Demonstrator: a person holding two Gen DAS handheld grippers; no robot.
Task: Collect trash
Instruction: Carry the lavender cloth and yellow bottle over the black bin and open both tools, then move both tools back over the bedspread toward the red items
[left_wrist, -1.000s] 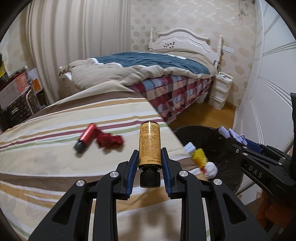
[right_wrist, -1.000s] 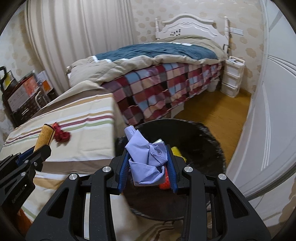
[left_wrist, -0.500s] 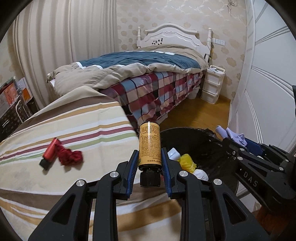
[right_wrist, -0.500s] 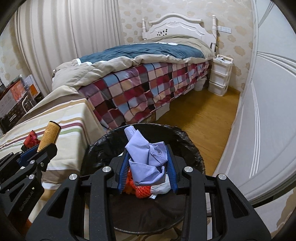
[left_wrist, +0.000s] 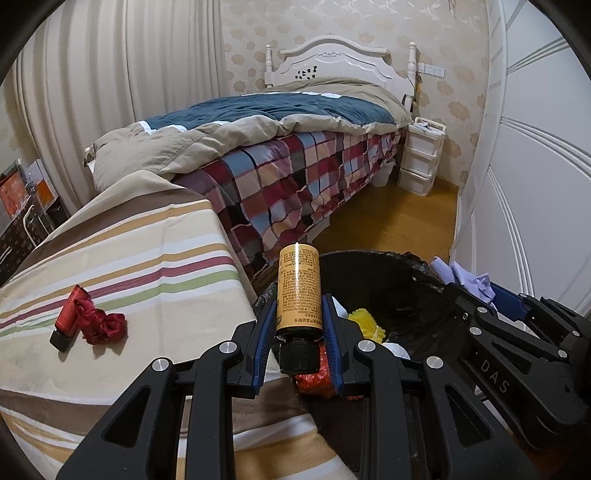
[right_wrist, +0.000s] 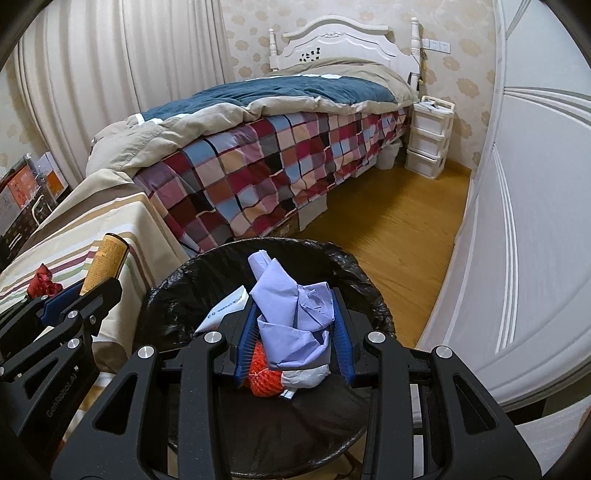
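Observation:
My left gripper is shut on a yellow bottle with a black cap, held at the left rim of a black-lined trash bin. My right gripper is shut on a crumpled lilac paper wad and holds it over the bin. The bin holds yellow, white and orange trash. A red tube with a red ribbon lies on the striped cloth surface to the left. The yellow bottle also shows in the right wrist view.
A bed with a plaid cover stands behind the bin. A white drawer unit stands by the headboard. White wardrobe doors are on the right, wood floor between. Boxes and a rack are at far left.
Both grippers have moved right toward the bin with their loads. The left gripper has left the striped surface and reached the bin's rim; the right gripper is further over the bin.

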